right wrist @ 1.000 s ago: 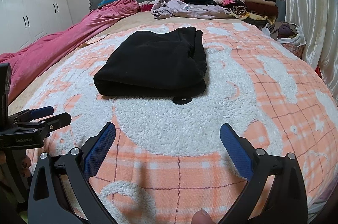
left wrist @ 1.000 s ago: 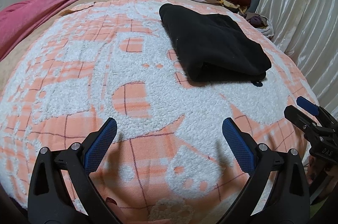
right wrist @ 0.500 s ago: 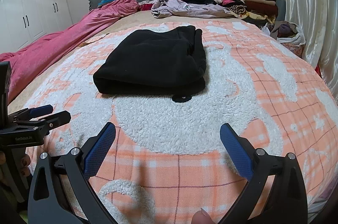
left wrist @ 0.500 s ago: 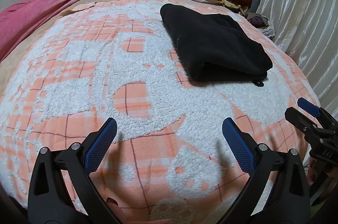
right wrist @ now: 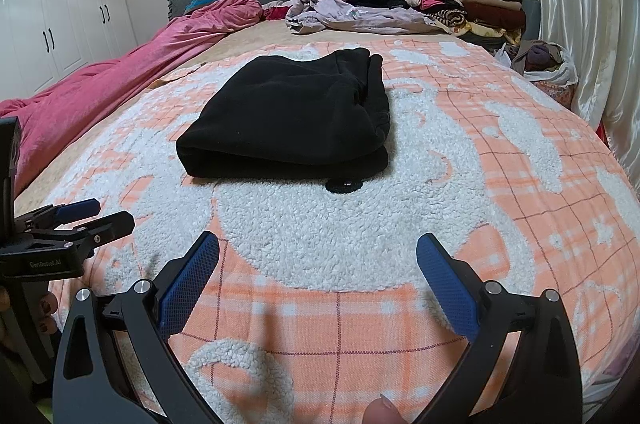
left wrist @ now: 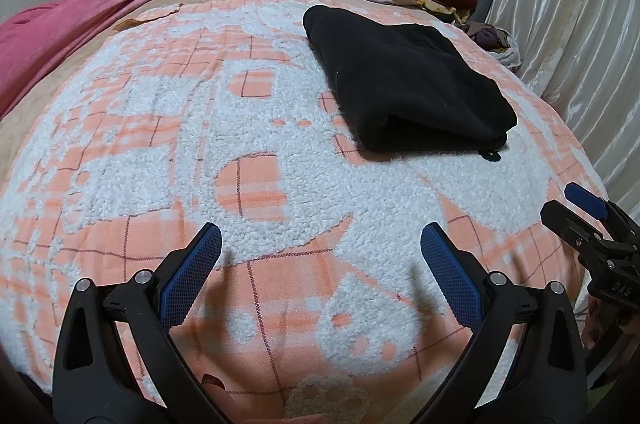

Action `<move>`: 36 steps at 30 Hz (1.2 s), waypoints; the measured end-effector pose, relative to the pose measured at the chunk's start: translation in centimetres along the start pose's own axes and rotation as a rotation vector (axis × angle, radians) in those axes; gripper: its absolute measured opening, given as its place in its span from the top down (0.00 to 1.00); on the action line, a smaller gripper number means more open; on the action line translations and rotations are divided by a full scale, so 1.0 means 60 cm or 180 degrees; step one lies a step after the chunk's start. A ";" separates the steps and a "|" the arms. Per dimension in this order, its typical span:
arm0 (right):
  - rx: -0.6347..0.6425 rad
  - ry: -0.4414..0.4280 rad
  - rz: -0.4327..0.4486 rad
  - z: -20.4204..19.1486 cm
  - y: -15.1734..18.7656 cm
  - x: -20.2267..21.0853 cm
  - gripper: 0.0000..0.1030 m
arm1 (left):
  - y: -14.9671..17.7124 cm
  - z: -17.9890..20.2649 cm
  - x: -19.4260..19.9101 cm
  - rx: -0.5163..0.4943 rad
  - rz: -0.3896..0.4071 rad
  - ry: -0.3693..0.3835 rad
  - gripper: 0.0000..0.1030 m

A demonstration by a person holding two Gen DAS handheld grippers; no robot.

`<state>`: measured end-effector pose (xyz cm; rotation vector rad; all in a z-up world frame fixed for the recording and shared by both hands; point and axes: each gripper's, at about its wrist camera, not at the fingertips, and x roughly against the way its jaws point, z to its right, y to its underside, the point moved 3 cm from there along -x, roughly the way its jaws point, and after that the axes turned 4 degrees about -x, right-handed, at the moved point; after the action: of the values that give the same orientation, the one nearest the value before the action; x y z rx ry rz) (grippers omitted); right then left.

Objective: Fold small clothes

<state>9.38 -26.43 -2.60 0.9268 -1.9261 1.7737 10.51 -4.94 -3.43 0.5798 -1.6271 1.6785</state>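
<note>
The left claw is hovering low over the near edge of the bed, its two blue-padded fingers spread wide apart and gripping nothing. The right claw is hanging at about the same height just beside it, its fingers also splayed wide and empty. Each is showing at the edge of the other's view, side by side and apart. A thumb tip is showing at the bottom of the right wrist view, and dark-nailed fingertips are wrapping the left handle.
</note>
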 end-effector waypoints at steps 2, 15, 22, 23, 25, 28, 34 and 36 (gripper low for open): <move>0.0002 0.0002 0.0003 0.000 0.000 0.000 0.04 | 0.000 0.000 0.000 -0.0001 0.0001 0.0000 0.09; -0.0006 0.0029 -0.0009 0.002 0.003 0.002 0.04 | 0.001 0.001 -0.001 -0.0005 -0.0017 -0.0011 0.09; -0.0042 0.0105 -0.0012 0.008 0.003 0.001 0.04 | 0.003 -0.004 -0.002 -0.0028 -0.0048 -0.0075 0.09; -0.0056 0.0130 -0.0014 0.011 0.004 0.002 0.04 | 0.002 -0.006 -0.002 -0.0019 -0.0052 -0.0096 0.09; -0.0091 0.0219 -0.0014 0.021 0.008 0.004 0.04 | 0.002 -0.015 -0.003 0.0007 -0.0085 -0.0133 0.09; -0.0243 0.0507 0.0014 0.059 0.017 0.019 0.04 | -0.003 -0.039 -0.002 0.0086 -0.0114 -0.0185 0.09; -0.1015 0.1395 0.0111 0.239 0.057 0.104 0.04 | -0.027 -0.170 0.012 0.0479 -0.0194 -0.0319 0.09; -0.1400 0.1863 0.0184 0.336 0.089 0.166 0.04 | -0.034 -0.247 0.021 0.0595 -0.0200 -0.0549 0.09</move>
<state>1.97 -48.33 -2.92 0.1715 -1.8300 1.3518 13.59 9.76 -2.71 0.8807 -1.5616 1.7866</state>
